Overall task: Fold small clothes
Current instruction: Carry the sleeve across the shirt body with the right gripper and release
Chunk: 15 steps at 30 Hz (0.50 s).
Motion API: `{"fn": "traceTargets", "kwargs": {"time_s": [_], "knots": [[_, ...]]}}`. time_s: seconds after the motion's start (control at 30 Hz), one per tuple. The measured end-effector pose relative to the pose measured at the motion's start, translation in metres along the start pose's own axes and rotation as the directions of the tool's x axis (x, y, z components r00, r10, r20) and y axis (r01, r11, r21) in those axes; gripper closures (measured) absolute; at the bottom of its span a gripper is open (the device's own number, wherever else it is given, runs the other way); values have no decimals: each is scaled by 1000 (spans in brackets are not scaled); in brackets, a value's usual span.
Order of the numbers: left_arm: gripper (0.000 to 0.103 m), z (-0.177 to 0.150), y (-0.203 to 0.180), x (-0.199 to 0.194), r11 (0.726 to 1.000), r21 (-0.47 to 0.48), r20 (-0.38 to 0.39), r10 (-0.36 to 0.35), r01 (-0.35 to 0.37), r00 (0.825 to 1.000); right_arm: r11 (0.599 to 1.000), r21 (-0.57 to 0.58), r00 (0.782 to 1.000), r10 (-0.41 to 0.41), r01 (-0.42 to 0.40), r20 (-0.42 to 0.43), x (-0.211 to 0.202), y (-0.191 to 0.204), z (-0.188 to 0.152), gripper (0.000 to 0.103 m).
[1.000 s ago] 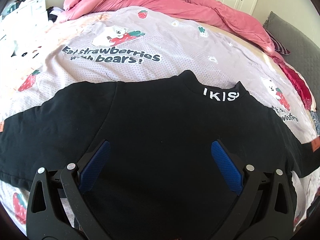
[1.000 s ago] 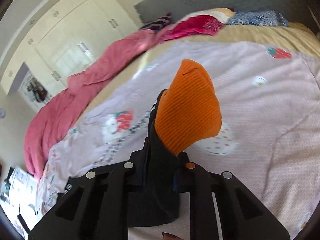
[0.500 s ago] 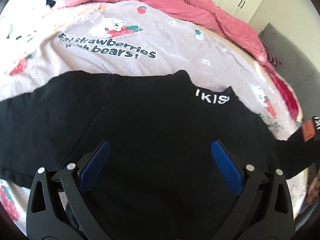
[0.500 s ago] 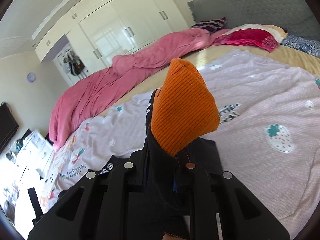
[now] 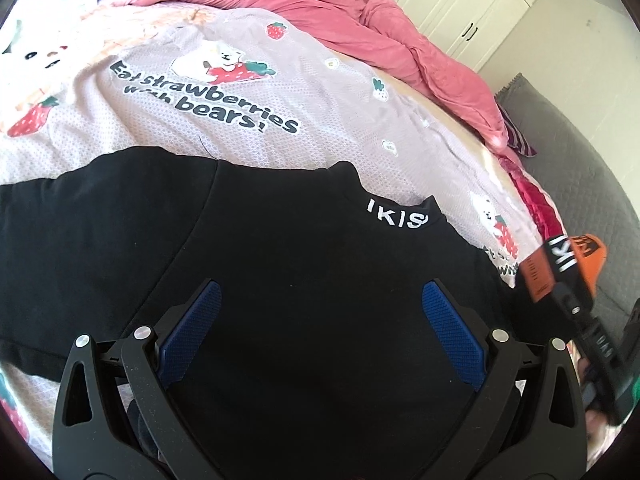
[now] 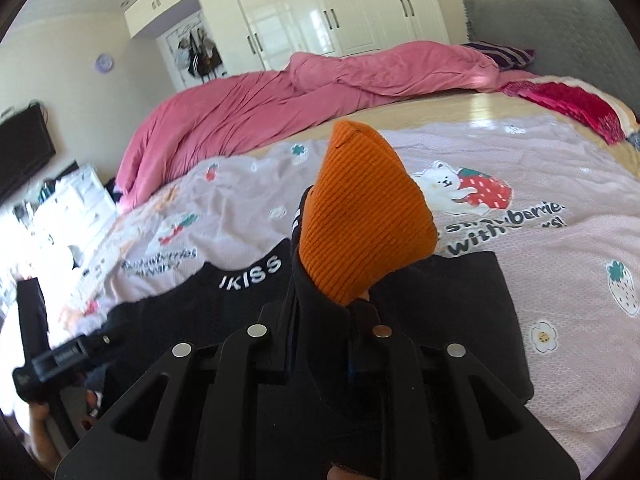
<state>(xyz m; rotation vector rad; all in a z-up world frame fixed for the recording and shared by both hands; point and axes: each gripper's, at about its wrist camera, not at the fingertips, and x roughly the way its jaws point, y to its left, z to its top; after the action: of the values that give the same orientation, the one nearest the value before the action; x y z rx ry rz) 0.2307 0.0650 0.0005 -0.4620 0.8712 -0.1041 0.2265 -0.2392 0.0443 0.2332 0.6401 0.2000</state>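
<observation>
pink duvet [image 5: 320, 4] upper frame, strawberry blanket [image 5: 248, 92] beneath | black shirt [image 5: 280, 280] fills centre | left gripper [image 5: 320, 320] wide, empty, angled down | right gripper [image 6: 324, 320] clamps orange cuff [image 6: 360, 216]

a: that black top [image 5: 280, 280] is lying flat, spread right under the open left gripper [image 5: 316, 332], collar with white "ikiss" lettering [image 6: 251, 275] just ahead of it.

b: yep, and its orange ribbed cuff [image 6: 360, 216] sticks up, pinched in the right gripper [image 6: 324, 320], sleeve lifted off the bed.
</observation>
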Motion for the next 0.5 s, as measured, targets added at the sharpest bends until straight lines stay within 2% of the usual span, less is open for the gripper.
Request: {"fn": "traceTargets", "kwargs": {"time_s": [0.13, 0.23, 0.3, 0.4, 0.5], "knots": [[8, -2, 0, 2, 999, -13, -10, -38, 38, 999, 999, -51, 999, 3, -5, -49, 15, 17, -14, 82], [8, -4, -1, 6, 998, -18, -23, -65, 64, 998, 997, -64, 996, 27, -33, -85, 23, 24, -21, 74], [8, -6, -2, 9, 997, -20, -36, -81, 81, 996, 996, -55, 993, 60, -67, -106, 23, 26, -27, 60], [8, -10, -5, 16, 989, -40, -71, -142, 140, 987, 992, -61, 987, 101, -109, -122, 18, 29, -32, 56], [8, -16, -15, 22, 983, -33, -96, -184, 181, 978, 993, -52, 989, 102, -108, -107, 7, 29, -33, 52]]}}
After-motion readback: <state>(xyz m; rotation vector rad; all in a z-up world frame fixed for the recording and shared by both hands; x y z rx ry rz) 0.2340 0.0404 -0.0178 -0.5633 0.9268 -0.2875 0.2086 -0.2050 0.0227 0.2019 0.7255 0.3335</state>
